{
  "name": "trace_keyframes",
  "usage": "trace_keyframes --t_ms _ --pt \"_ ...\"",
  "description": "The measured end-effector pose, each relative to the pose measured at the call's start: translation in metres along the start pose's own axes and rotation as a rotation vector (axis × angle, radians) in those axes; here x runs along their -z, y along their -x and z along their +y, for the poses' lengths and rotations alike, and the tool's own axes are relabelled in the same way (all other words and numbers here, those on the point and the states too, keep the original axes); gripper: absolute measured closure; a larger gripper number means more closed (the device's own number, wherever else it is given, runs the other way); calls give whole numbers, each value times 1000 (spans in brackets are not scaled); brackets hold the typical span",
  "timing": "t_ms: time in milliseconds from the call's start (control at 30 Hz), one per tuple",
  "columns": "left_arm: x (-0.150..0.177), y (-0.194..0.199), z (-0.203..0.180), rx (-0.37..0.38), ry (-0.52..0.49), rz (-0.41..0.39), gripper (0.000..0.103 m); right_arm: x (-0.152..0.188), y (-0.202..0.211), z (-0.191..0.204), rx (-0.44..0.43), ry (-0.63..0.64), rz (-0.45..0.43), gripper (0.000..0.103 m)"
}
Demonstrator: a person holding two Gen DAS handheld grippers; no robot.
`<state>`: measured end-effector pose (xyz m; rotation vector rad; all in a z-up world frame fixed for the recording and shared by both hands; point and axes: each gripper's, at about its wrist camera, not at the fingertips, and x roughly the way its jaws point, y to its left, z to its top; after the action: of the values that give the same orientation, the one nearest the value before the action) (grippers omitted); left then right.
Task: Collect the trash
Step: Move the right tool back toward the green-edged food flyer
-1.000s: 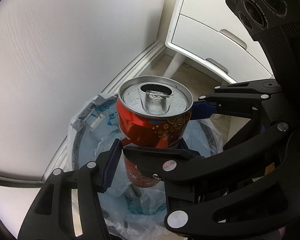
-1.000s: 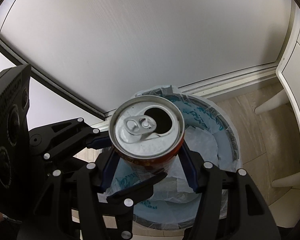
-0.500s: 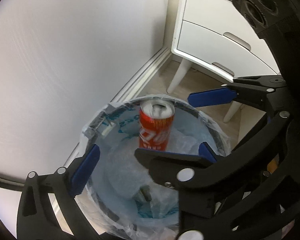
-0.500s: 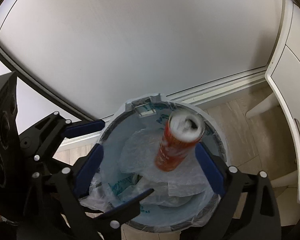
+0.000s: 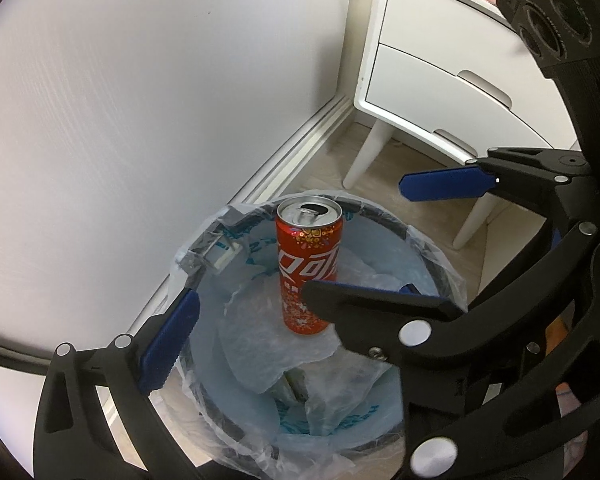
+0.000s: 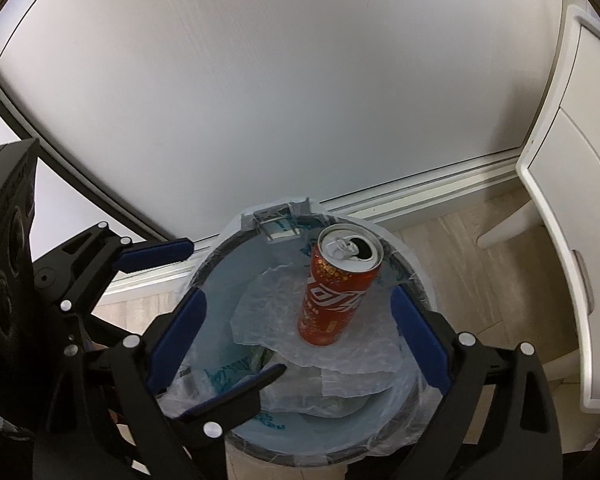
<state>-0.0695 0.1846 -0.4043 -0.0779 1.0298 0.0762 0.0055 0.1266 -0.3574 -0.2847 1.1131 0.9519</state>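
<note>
Both tongs, left tongs (image 5: 300,300) and right tongs (image 6: 300,332), are held wide apart and empty above the lined bin (image 6: 416,280), so the red can (image 6: 336,296) is left upright inside at frame centre.

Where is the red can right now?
In both wrist views the red can stands upright inside the lined bin, on crumpled plastic near its far rim, clear of both open claws.

text: white stylised brand script, not clearly legible | on: red can (image 5: 308,268)
</note>
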Motion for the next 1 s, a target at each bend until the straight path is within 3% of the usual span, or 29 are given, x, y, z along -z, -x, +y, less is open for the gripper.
trace_keyframes --t_ms 200,533,800,1000 --pt "1 4 -4 -2 14 -3 7 0 19 -4 34 -2 -32 13" --pt "-13 26 3 -1 71 -45 7 -12 81 6 197 55 -127 13" --pt "-37 84 16 -26 138 -149 7 -30 122 -13 213 -66 -212 13" --pt "-72 120 1 -33 87 -240 6 -47 166 -29 248 -123 -315 13"
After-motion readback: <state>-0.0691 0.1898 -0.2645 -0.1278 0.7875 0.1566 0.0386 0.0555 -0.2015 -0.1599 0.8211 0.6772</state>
